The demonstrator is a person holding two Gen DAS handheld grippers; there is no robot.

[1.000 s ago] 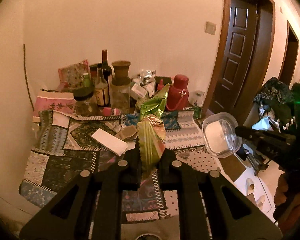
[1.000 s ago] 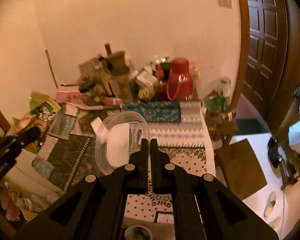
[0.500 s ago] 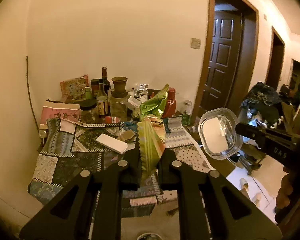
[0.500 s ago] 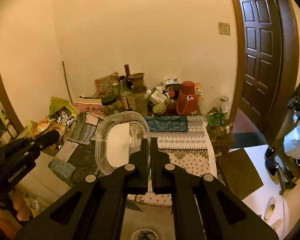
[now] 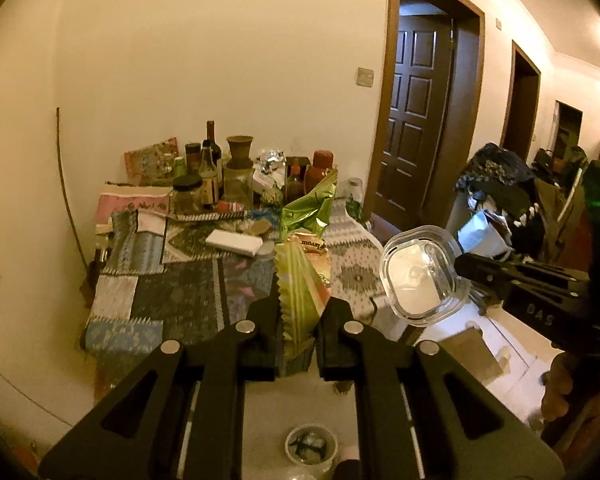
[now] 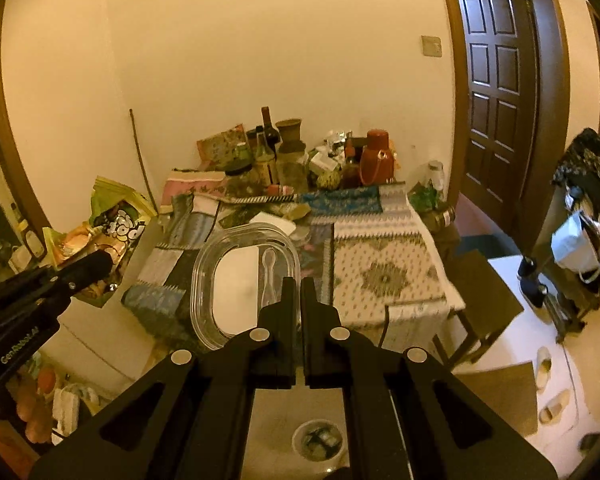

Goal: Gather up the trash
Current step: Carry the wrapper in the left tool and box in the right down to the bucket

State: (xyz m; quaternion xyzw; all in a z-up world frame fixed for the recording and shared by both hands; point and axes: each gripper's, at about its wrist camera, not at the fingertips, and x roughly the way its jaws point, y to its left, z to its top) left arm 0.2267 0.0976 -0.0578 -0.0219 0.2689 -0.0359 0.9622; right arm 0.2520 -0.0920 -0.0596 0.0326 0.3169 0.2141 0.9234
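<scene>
Between the fingers of the left gripper a crumpled green and yellow snack wrapper stands upright, pinched by its lower part, so that its crinkled top rises above the fingertips. To the right of this gripper, the right gripper has its fingers pressed together on the rim of a clear plastic container, which hangs on edge to the left of its fingertips; a clear plastic spoon seems to lie inside against the white bottom. Both things are held by a thin edge, probably because they are light and this is enough for carrying. Ahead of and below both grippers is the table with the patchwork cloth, apart from them; at its far side stand bottles, jars and a red thermos. Another green foil bag lies there and, I think, may be trash to collect later.
</scene>
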